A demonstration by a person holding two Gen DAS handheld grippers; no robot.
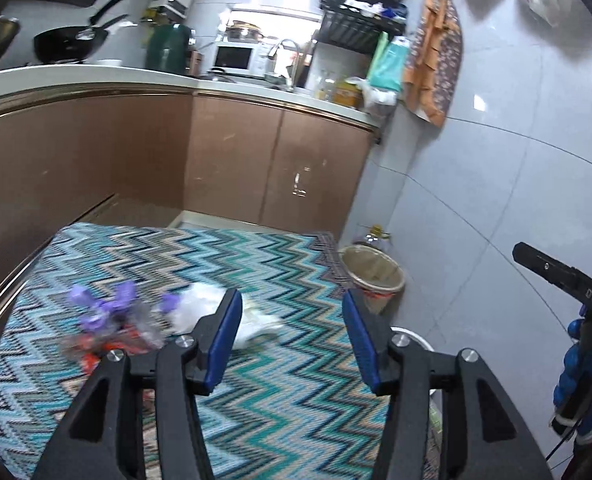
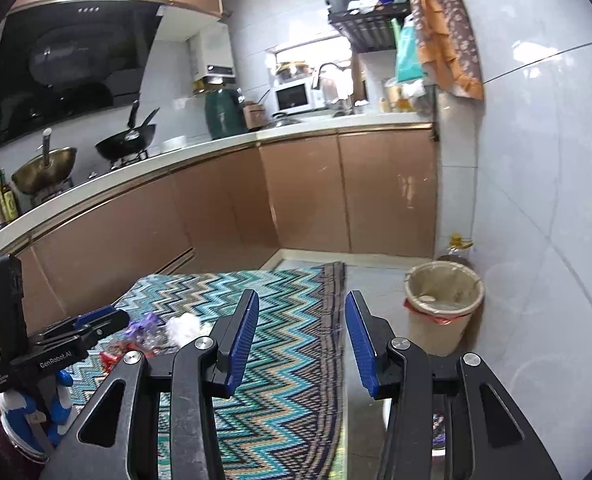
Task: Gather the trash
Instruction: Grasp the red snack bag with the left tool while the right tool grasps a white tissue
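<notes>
- Hovering over a zigzag-patterned rug [image 1: 280,392] on a kitchen floor, I hold two sets of jaws, both pointing slightly downward.
- My left jaws [image 1: 292,320] stand wide with nothing between the blue pads; only rug shows in the gap.
- My right jaws [image 2: 302,320] stand apart at a middling width, also with nothing held.
- The trash lies on the rug: a purple-and-clear wrapper bundle [image 1: 112,320] with red bits at about 10 o'clock from my left jaws, and a crumpled white wad [image 1: 204,308] just behind the left pad.
- From the right wrist view the same purple wrapper [image 2: 144,326] and white wad [image 2: 182,326] sit at 9 o'clock, near my left tool.
- A lined waste bin [image 2: 444,308] stands on the floor against the wall at 3 o'clock from my right jaws, just off the rug's edge.
- A gloved hand [image 1: 584,384] grips the right tool's handle.
</notes>
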